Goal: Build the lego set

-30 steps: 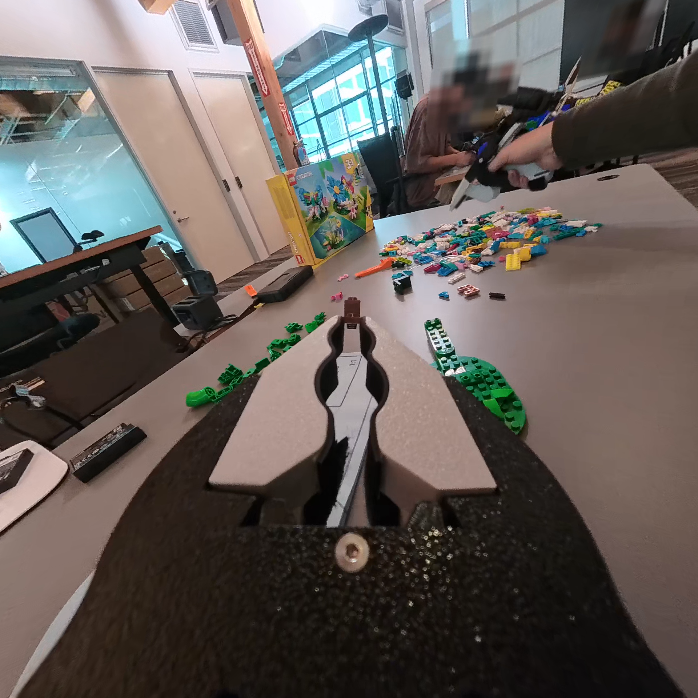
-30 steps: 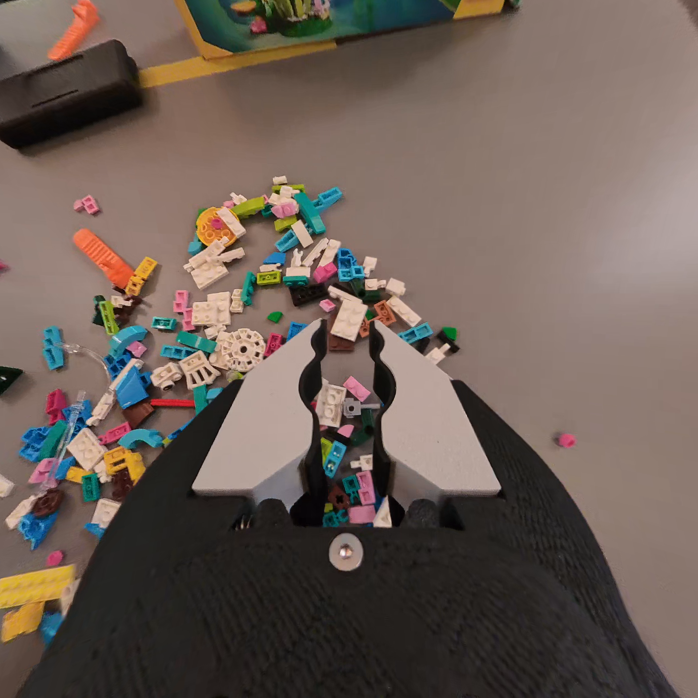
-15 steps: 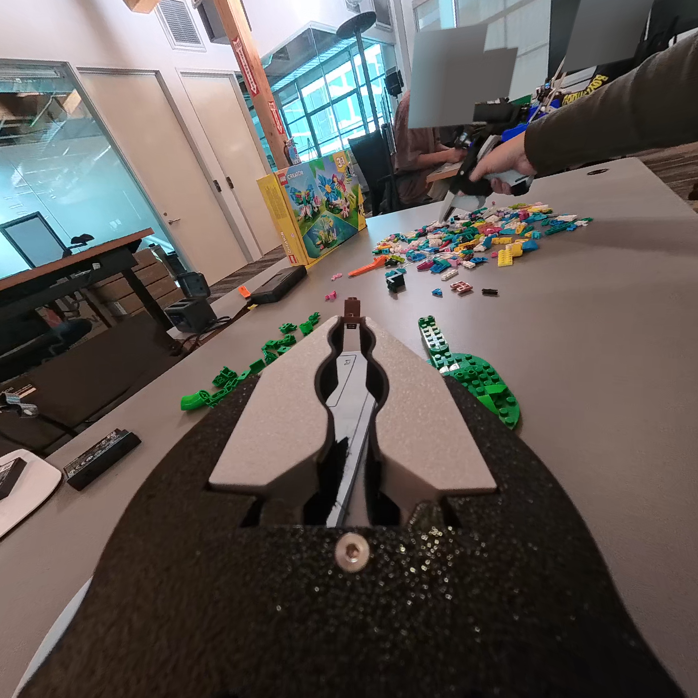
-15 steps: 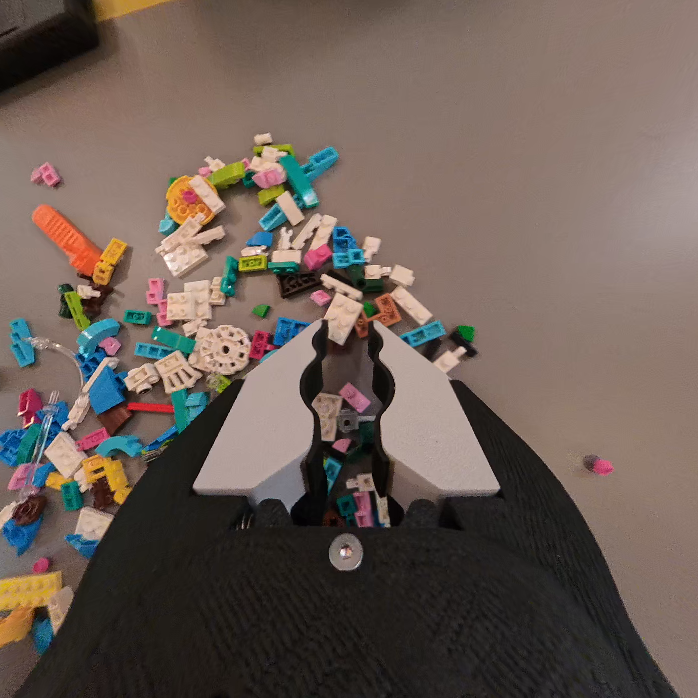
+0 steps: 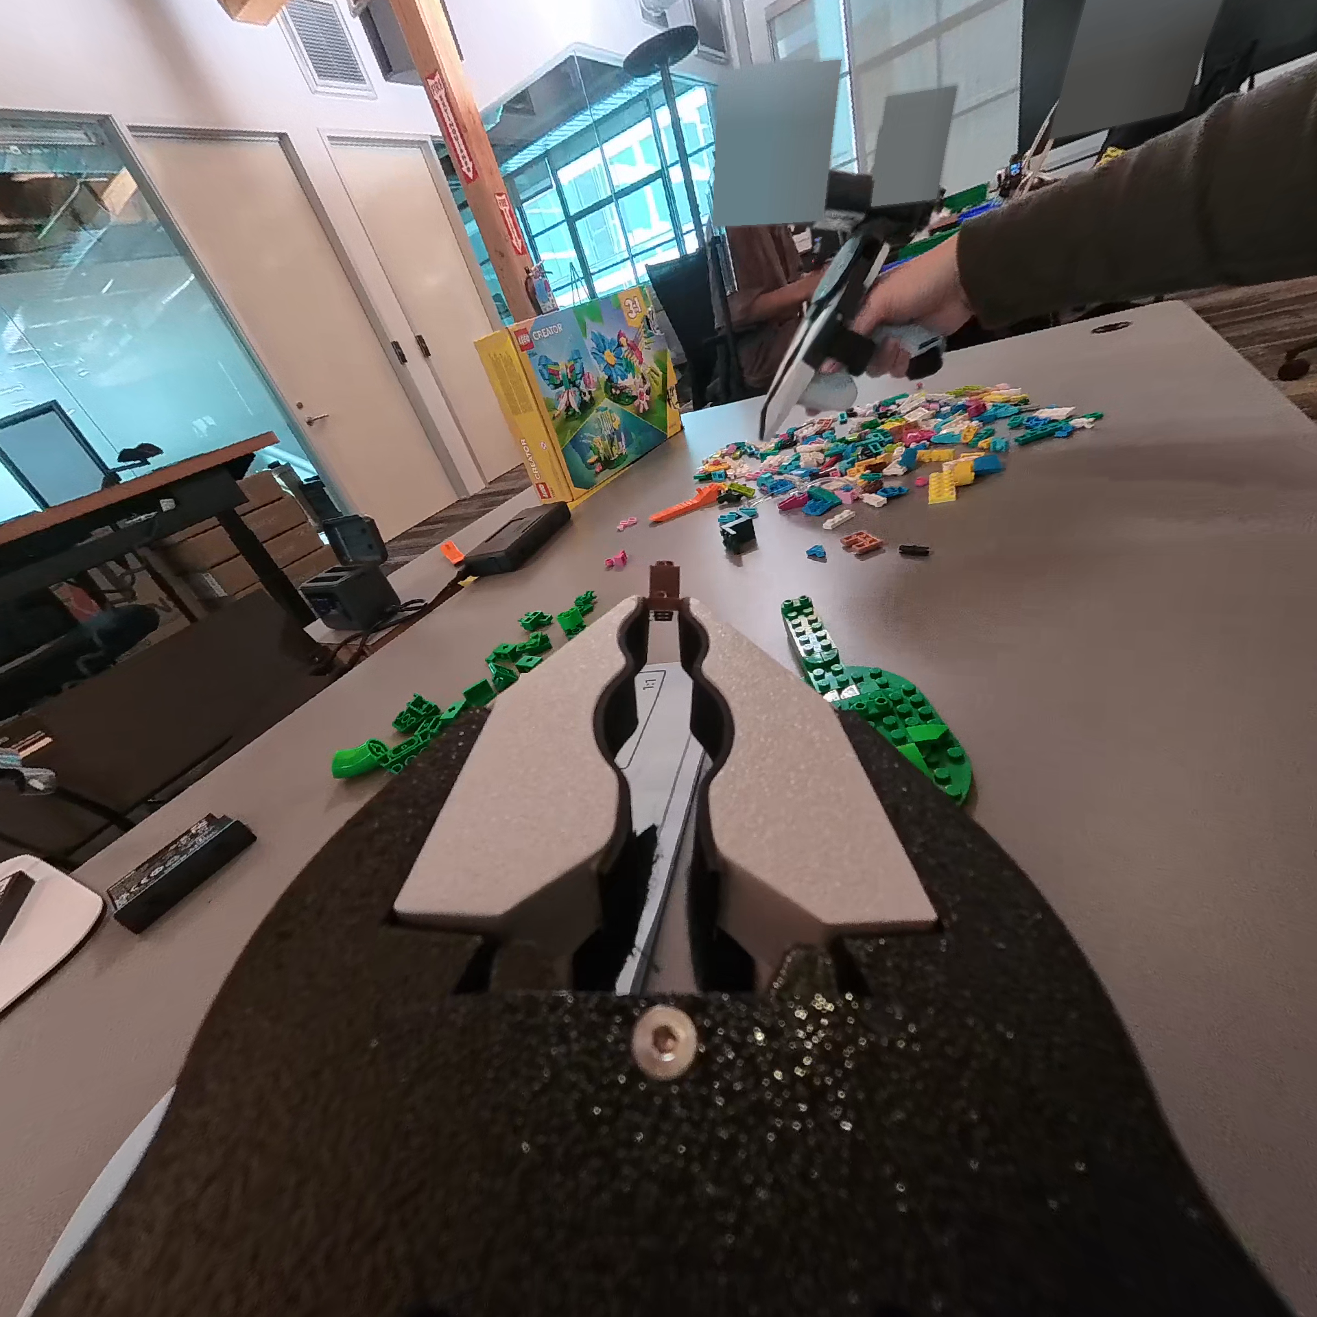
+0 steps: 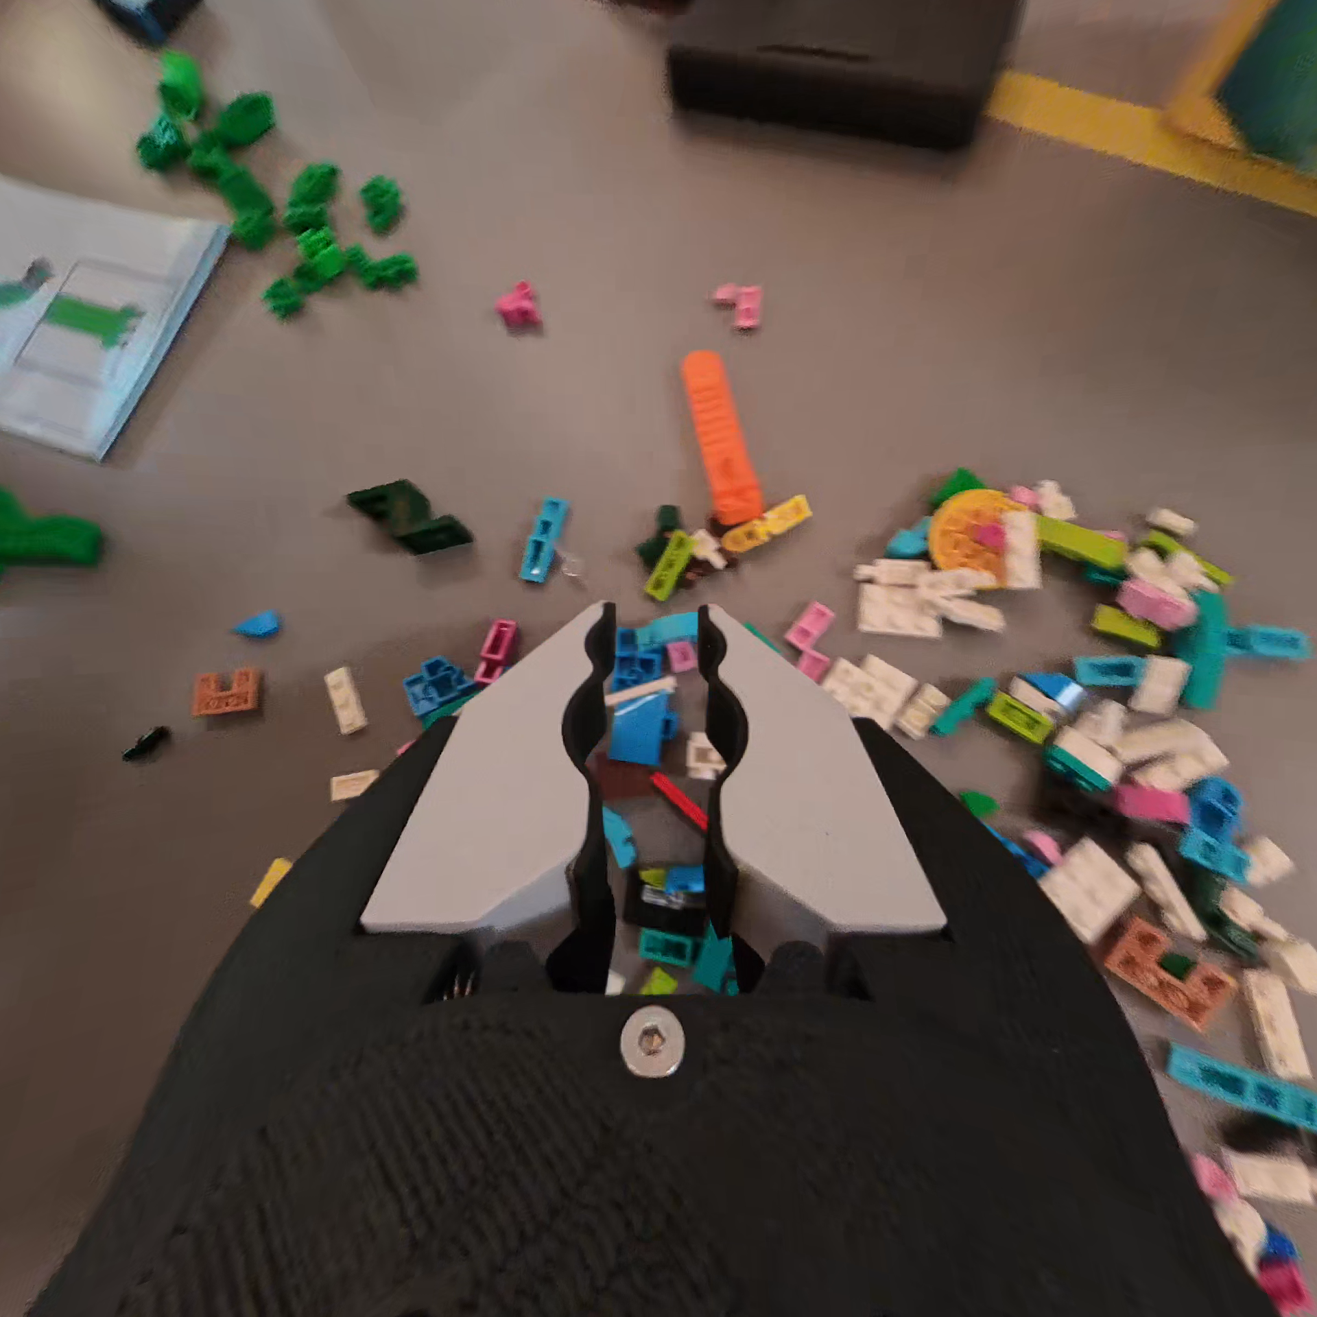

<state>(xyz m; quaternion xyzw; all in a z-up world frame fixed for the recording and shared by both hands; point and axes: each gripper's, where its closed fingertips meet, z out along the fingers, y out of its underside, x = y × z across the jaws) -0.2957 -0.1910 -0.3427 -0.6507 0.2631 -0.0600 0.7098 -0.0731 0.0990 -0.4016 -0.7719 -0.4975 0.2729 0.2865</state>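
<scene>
My left gripper (image 5: 664, 602) is shut on a small brown brick (image 5: 663, 579) and holds it above the grey table, just left of the green plate assembly (image 5: 899, 720). Loose green pieces (image 5: 499, 673) lie to its left. My right gripper (image 6: 657, 618) is open and empty, hovering over the left part of the pile of mixed bricks (image 6: 1055, 713), with blue bricks (image 6: 638, 734) showing between its fingers. It also shows far off in the left wrist view (image 5: 773, 420), held by a hand above the pile (image 5: 891, 449).
An orange brick separator (image 6: 716, 435), a dark green piece (image 6: 410, 517), an instruction booklet (image 6: 85, 335), a black box (image 6: 834, 68) and the set's box (image 5: 584, 399) are on the table. A black bar (image 5: 182, 869) lies at the left edge. A person sits behind. Spacing between my two grippers at the tips: around 40 centimetres. From my right tips it is roughly 8 centimetres to the orange brick separator (image 6: 716, 435); from my left, 40 centimetres.
My right gripper has swung left across the pile, so the separator, green pieces and booklet came into view. My left gripper has stayed put with the brown brick.
</scene>
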